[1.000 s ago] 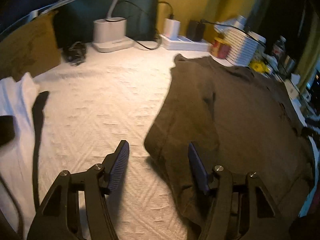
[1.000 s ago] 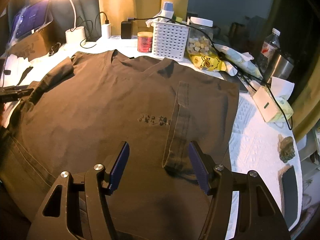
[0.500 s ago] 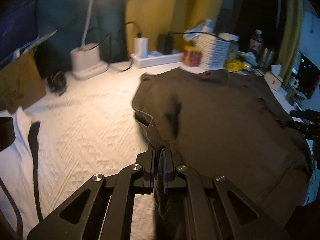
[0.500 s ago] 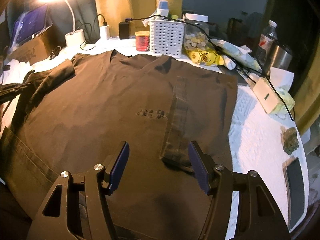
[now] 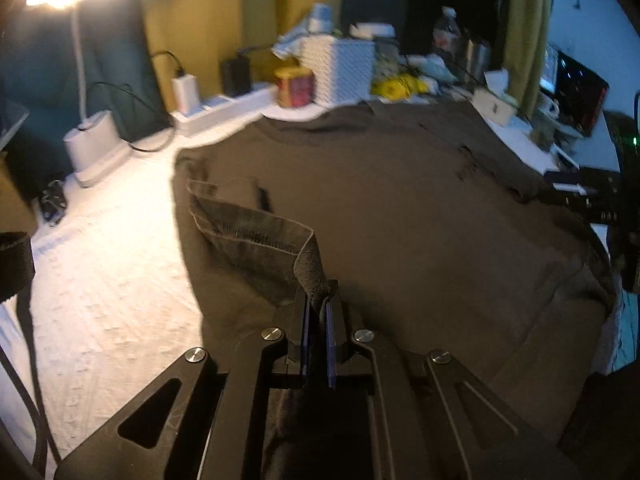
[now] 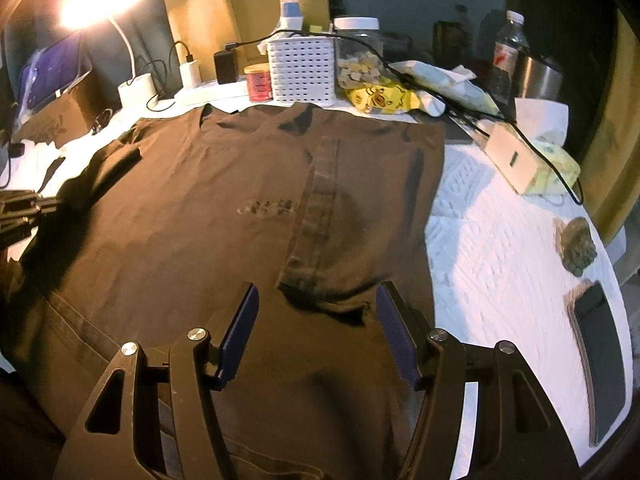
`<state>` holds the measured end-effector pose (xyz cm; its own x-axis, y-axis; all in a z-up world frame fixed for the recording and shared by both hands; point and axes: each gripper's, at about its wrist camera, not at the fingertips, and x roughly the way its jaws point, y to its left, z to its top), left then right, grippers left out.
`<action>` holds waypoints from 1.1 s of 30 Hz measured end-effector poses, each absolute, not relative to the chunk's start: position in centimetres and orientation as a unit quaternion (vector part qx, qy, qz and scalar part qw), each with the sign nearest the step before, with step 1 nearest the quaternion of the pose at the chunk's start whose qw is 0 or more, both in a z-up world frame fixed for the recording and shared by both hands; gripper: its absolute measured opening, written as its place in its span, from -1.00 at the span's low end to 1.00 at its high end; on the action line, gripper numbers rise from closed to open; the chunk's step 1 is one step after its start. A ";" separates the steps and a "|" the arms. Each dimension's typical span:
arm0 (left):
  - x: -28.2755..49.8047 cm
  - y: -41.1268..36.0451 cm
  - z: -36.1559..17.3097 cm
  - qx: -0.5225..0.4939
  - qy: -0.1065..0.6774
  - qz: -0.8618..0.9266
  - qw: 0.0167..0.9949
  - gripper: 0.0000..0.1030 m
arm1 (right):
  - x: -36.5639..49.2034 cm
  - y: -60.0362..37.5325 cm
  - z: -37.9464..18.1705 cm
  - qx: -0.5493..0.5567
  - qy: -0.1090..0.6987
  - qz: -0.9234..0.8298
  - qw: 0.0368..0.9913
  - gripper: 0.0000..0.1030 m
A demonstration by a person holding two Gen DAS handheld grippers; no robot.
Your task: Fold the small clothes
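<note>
Left wrist view first: my left gripper (image 5: 318,312) is clamped on the hemmed cuff of the brown T-shirt's (image 5: 400,208) left sleeve (image 5: 256,240). I pinch right at the stitched edge because that double-layered band gives the pads something firm to bite. The sleeve rises off the shirt body in a soft arch, and that lift is what I judge will let it swing inward over the chest. The knit looks limp and matte, and it droops wherever I am not holding it. The shirt lies spread on the counter (image 5: 112,280), whose white covering has a raised, quilted pattern. A white slotted basket (image 5: 340,68) stands beyond the shirt's collar, with a red tin (image 5: 294,86) just beside it.

Now the right wrist view: my right gripper (image 6: 316,332) has its jaws wide apart, holding nothing, poised over the lower body of the T-shirt (image 6: 180,220). The right sleeve (image 6: 320,208) already lies folded inward, flat across the front, its ribbed hem a straight band just beside the small printed mark (image 6: 268,208). I judge that this side waits while the left one catches up. The basket (image 6: 302,70) again stands beyond the collar, and a dark flat phone (image 6: 600,356) rests well away on the quilted cover.
</note>
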<state>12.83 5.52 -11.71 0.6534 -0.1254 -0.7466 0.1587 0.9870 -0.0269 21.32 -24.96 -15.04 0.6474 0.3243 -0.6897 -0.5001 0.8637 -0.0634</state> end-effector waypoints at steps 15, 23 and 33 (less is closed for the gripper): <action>15.6 6.2 -10.7 -0.035 0.431 -0.042 0.901 0.52 | 22.1 -27.2 -15.6 -0.089 0.349 0.229 0.905 0.25; 19.4 8.3 -12.4 -0.090 0.467 -0.024 0.879 0.52 | 23.5 -27.8 -15.8 -0.078 0.351 0.228 0.905 0.25; 22.1 6.4 -12.2 -0.115 0.449 -0.117 0.878 0.52 | 24.2 -28.3 -16.2 -0.065 0.360 0.222 0.904 0.25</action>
